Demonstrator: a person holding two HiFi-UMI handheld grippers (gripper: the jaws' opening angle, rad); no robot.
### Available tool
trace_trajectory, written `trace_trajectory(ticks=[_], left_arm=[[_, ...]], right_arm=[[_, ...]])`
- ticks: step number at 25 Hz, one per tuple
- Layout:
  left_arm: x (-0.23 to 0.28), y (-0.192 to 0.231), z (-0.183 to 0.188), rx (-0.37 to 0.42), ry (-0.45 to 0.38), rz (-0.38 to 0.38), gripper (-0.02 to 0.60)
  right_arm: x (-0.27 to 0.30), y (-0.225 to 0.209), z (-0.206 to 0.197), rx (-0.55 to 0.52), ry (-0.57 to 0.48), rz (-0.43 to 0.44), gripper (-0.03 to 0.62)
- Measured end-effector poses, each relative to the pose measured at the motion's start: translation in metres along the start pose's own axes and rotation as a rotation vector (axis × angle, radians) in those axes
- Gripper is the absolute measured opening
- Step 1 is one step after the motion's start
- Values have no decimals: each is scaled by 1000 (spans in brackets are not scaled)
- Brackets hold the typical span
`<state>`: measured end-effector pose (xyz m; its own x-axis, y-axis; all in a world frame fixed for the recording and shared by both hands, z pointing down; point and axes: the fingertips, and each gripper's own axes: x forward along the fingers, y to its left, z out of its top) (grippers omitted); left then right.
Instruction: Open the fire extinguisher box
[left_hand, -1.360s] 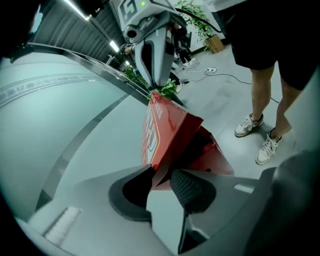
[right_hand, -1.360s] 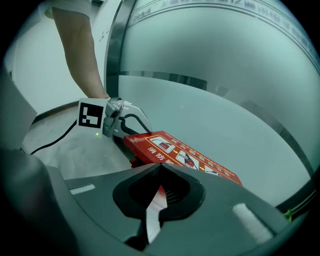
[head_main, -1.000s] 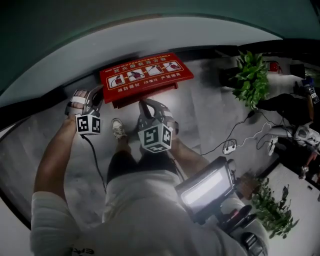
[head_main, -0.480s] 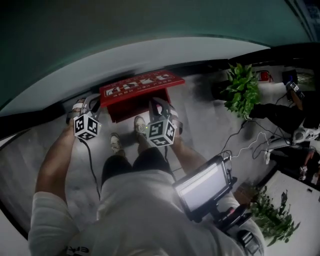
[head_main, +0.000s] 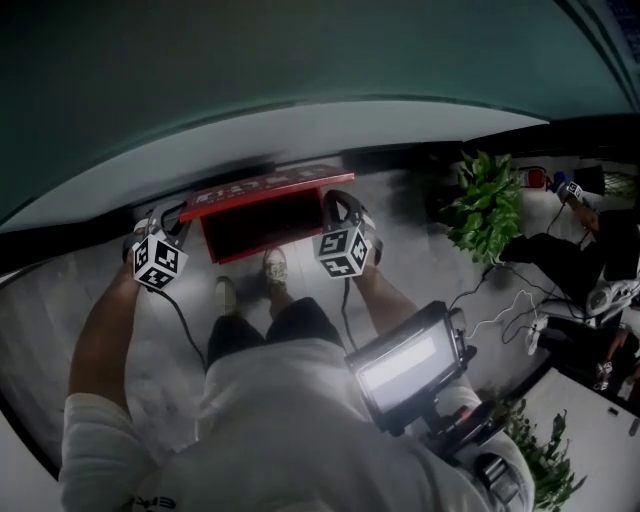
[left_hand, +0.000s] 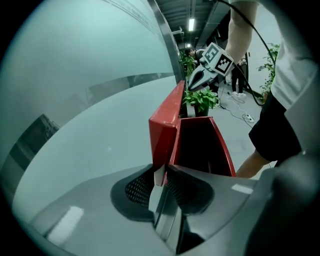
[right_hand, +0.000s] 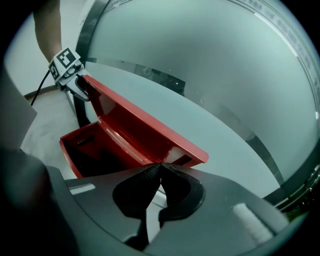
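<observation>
The red fire extinguisher box stands on the floor against a glass wall, its lid raised and seen edge-on, the dark inside exposed. My left gripper is at the lid's left end. In the left gripper view its jaws pinch the lid's corner. My right gripper is at the lid's right end. In the right gripper view its tips meet right under the lid's near corner, shut, with nothing seen between them. Each gripper shows in the other's view: the right gripper and the left gripper.
The frosted glass wall rises just behind the box. The person's two feet stand in front of it. A potted plant and loose cables lie to the right. A lit device hangs at the person's chest.
The lid has swung up from lying flat with its label showing to standing nearly edge-on. Both grippers rose with it and spread toward its two ends.
</observation>
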<state>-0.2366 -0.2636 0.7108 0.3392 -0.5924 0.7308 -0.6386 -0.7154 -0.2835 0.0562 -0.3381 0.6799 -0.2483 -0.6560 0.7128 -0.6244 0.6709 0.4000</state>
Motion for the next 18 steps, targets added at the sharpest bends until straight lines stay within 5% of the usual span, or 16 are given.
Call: trace_trajectory(ticks=[6, 12, 18], left_arm=[[16, 11, 6, -110, 44, 17, 77], [23, 21, 1, -185, 68, 28, 78], [17, 37, -6, -282, 84, 63, 78]], right_arm=[[31, -37, -22, 35, 57, 28, 82], [52, -44, 5, 13, -26, 105, 149], [59, -47, 27, 12, -42, 86, 129]])
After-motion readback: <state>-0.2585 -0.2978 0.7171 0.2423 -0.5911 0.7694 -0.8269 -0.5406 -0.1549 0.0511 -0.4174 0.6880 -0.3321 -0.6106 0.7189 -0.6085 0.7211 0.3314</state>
